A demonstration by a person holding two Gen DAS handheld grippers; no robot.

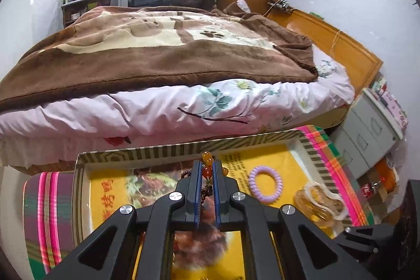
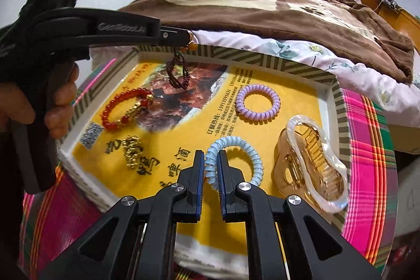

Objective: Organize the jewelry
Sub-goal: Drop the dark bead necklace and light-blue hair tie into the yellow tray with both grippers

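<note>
Above the far left corner of the striped tray, the left gripper pinches the amber beads of a dark garnet bracelet, which dangles clear of the yellow flyer. Nearer, the right gripper has its fingers clamped on a pale blue coil hair tie, left of an amber claw clip.

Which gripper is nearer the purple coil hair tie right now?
Right, narrowly. The right gripper, shut on the blue coil tie, sits just this side of the purple coil hair tie. The left gripper hangs dark beads over the tray's far corner.
</note>
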